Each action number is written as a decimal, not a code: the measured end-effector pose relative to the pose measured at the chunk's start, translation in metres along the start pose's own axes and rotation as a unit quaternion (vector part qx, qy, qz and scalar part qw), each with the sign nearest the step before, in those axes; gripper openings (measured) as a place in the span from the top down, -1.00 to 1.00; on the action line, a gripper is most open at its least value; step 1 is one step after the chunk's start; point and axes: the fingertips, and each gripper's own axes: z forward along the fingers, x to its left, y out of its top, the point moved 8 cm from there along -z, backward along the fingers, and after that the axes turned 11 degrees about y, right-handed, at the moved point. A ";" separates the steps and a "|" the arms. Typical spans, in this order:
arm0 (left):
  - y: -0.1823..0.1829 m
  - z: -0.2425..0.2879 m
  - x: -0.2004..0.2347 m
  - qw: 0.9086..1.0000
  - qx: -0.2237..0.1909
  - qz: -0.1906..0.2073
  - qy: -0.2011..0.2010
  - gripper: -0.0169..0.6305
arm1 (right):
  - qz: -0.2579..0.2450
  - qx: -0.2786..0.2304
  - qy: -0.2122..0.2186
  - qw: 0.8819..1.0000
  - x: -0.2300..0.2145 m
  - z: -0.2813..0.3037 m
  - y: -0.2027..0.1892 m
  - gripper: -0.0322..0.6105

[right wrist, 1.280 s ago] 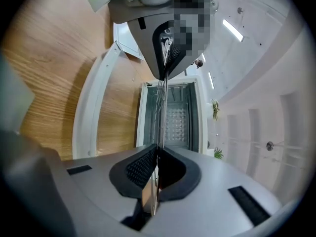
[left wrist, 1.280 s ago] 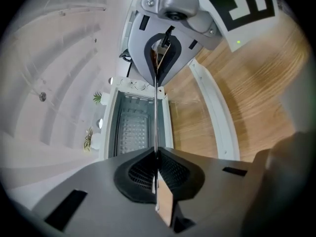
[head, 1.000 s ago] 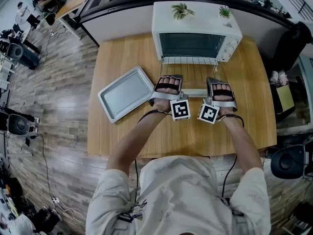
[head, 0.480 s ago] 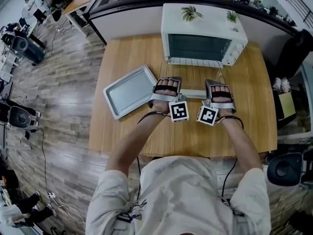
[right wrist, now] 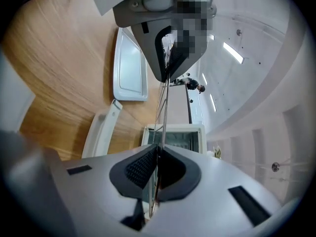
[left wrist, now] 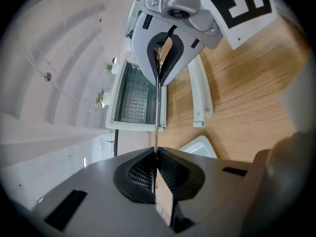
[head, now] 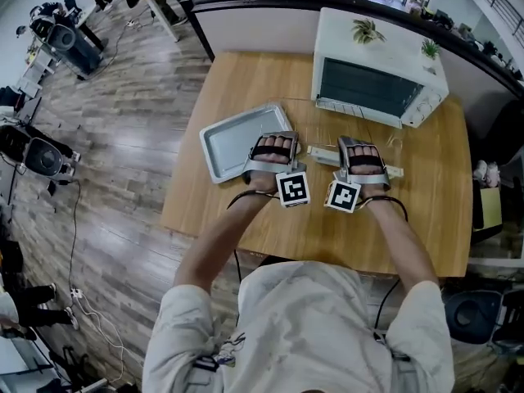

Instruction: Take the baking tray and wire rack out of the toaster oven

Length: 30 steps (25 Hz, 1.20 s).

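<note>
Silver baking tray point(head: 237, 142) lies bare on the wooden table point(head: 246, 80), left of the white toaster oven point(head: 372, 47), whose door point(head: 321, 154) stands open. The left gripper point(left wrist: 156, 153) and right gripper point(right wrist: 159, 151) each pinch an opposite edge of the wire rack point(left wrist: 156, 110), holding it outside, in front of the oven. The head view barely shows its thin wires, while both gripper views catch it edge-on.

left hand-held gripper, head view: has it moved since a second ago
Yes. The left hand-held gripper has shifted left, away from the front of the toaster oven, and now overlaps the right edge of the baking tray.
</note>
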 end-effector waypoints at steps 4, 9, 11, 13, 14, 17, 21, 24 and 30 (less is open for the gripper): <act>-0.035 -0.007 -0.007 0.999 0.038 -0.009 0.000 0.90 | -0.019 -0.040 0.006 0.999 0.001 0.009 0.034 0.82; -0.079 -0.022 -0.017 0.994 0.088 -0.050 -0.031 0.90 | -0.051 -0.091 0.011 0.994 0.000 0.021 0.082 0.82; -0.099 -0.028 -0.018 0.991 0.116 -0.054 -0.027 0.90 | -0.066 -0.112 0.009 0.991 -0.002 0.025 0.103 0.82; -0.116 -0.032 -0.020 0.988 0.138 -0.057 -0.023 0.90 | -0.075 -0.132 0.013 0.988 -0.004 0.028 0.122 0.82; -0.124 -0.034 -0.021 0.987 0.148 -0.055 -0.018 0.90 | -0.078 -0.141 0.015 0.987 -0.004 0.030 0.130 0.82; -0.143 -0.038 -0.024 0.983 0.176 -0.044 -0.016 0.90 | -0.091 -0.161 0.020 0.983 -0.002 0.035 0.148 0.82; -0.150 -0.044 -0.034 0.976 0.185 -0.100 -0.054 0.90 | -0.100 -0.180 0.029 0.978 0.003 0.039 0.164 0.82; -0.156 -0.043 -0.039 0.975 0.195 -0.092 -0.052 0.90 | -0.103 -0.187 0.037 0.976 0.008 0.044 0.169 0.82; -0.162 -0.035 -0.046 0.976 0.201 -0.067 -0.053 0.90 | -0.112 -0.184 0.048 0.975 0.015 0.056 0.171 0.82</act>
